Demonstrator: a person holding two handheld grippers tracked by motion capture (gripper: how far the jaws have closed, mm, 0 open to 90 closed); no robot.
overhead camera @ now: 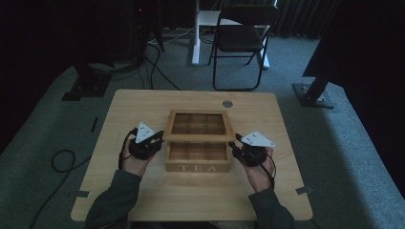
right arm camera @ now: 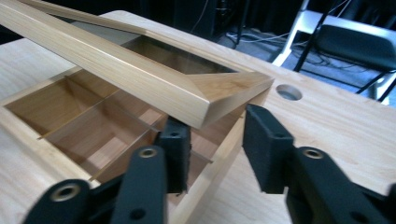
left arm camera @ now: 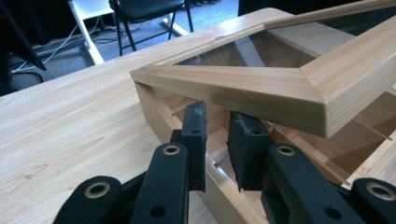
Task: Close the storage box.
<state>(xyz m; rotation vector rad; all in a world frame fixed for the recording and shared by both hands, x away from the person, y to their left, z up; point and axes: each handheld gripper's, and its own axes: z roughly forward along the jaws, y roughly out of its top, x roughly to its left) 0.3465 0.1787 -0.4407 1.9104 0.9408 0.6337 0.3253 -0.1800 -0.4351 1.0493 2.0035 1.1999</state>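
A wooden tea box [overhead camera: 198, 167] marked TEA stands mid-table, its compartments bare. Its glass-paned lid [overhead camera: 197, 137] is tilted partly up, the front rail hanging over the box. My left gripper [overhead camera: 160, 139] is at the box's left side. In the left gripper view its jaws [left arm camera: 218, 114] stand narrow, straddling and shut on the left wall [left arm camera: 154, 112], with the tips just under the lid's rail [left arm camera: 243, 88]. My right gripper [overhead camera: 234, 145] is at the right side. Its jaws [right arm camera: 215, 121] stand apart on either side of the right wall [right arm camera: 219, 158], below the lid's corner [right arm camera: 224, 93].
The table [overhead camera: 143, 191] has a round cable hole [overhead camera: 227, 103] behind the box. A black folding chair [overhead camera: 241, 38] and a white desk leg [overhead camera: 196, 33] stand on the carpet beyond. Cables [overhead camera: 62, 160] lie on the floor at the left.
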